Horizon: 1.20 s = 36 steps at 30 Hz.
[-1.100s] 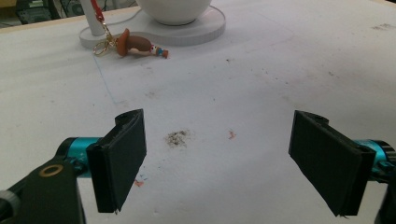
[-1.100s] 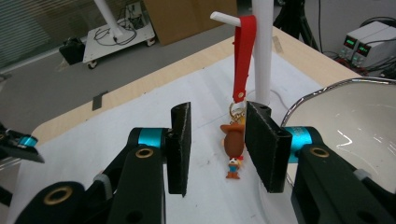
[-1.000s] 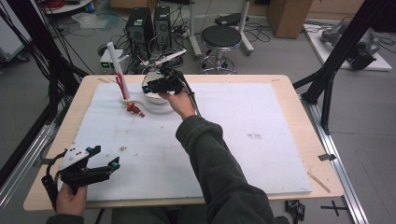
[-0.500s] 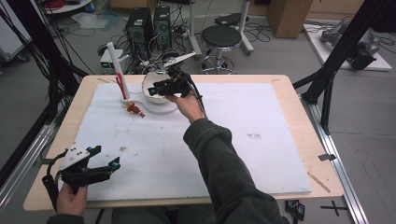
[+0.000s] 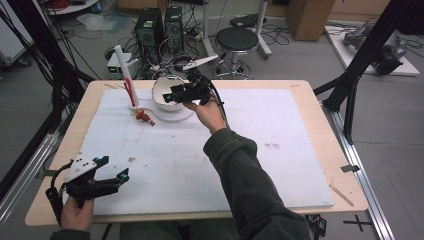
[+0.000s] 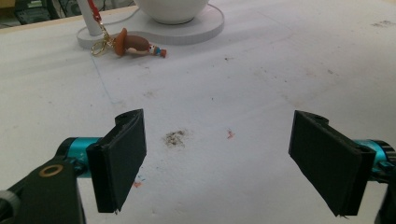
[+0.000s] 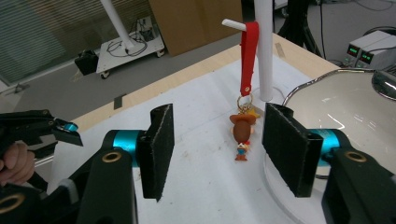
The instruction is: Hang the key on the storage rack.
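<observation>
both grippers' jaws stand apart, empty; right gripper (image 5: 172, 96), just been opening, hovers over bowl (image 5: 165, 97) near keychain (image 5: 143, 117); left gripper (image 5: 112, 174) near counter (image 5: 300, 90) edge.

Right tool (image 5: 170, 96) above white bowl (image 5: 161, 98), open-jawed.

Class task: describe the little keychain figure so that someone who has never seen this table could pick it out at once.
Start at the white bowl at the table's far left. Beside it stands a thin white post, with a red strap hanging from its peg. The keychain figure dangles from that strap's gold ring: small, brown-hatted, the only toy there.
</observation>
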### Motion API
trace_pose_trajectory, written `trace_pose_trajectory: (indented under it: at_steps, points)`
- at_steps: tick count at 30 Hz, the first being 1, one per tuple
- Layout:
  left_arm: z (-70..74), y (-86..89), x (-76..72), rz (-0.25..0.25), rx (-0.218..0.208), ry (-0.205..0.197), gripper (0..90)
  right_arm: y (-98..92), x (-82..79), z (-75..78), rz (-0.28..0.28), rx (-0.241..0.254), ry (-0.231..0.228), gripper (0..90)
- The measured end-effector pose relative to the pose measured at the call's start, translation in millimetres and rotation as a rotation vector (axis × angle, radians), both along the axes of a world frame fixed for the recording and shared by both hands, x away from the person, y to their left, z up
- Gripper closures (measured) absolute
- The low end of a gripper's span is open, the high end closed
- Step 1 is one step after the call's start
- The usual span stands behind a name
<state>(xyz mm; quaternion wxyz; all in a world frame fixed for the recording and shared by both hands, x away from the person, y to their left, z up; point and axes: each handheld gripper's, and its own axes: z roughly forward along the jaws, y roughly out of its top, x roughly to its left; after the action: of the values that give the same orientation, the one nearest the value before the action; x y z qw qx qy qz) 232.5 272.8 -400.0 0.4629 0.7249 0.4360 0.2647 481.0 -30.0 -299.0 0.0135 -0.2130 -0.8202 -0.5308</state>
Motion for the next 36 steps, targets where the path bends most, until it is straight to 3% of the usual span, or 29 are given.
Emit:
trace_pose_trajectory:
  at_steps: [8,12,21,36]
  points:
    - [-0.1,-1.1,0.0,0.001,-0.001,-0.001,19.5,-15.3,-8.4,-4.9,-0.015,0.007,-0.006,38.0]
    - [0.0,-1.3,0.3,-0.004,0.005,0.003,19.5,-21.1,-10.3,-6.7,-0.017,-0.013,0.024,31.8]
    - [-0.3,-1.4,0.2,-0.001,0.007,0.004,19.5,-34.1,-22.2,-9.0,-0.022,-0.001,-0.012,28.6]
    - [0.1,-2.4,-2.2,-0.002,0.002,0.004,19.5,-57.5,-38.4,-22.5,-0.043,-0.024,-0.018,21.7]
